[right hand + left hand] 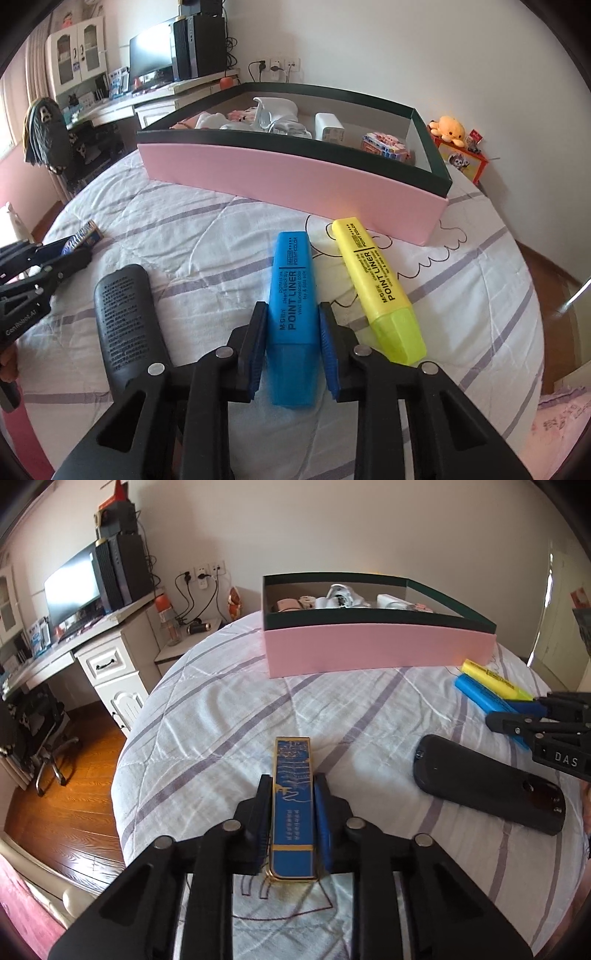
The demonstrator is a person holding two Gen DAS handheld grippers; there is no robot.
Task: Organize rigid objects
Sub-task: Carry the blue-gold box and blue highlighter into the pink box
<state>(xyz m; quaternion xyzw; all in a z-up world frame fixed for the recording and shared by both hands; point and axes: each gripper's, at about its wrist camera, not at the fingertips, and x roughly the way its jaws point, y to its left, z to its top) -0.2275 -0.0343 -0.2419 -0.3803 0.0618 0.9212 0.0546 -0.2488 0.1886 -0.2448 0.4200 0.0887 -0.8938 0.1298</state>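
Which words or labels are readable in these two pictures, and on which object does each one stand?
"POINT LINER", "POINT COLOR": blue highlighter.
"POINT LINER", "POINT COLOR": yellow highlighter.
"DAS": right gripper, on its body.
"GenRobot.AI", partly blurred: left gripper, on its body.
Too small to read: print on the black case; gold characters on the blue and gold box.

My left wrist camera sits low over the quilted bed (221, 709), looking forward and down along its fingers toward the pink box (376, 650) and the desk (55, 653) beyond. My right wrist camera looks the same way from further right, equally close. Both share the box, the black case (125, 325) and the highlighters (291, 295).
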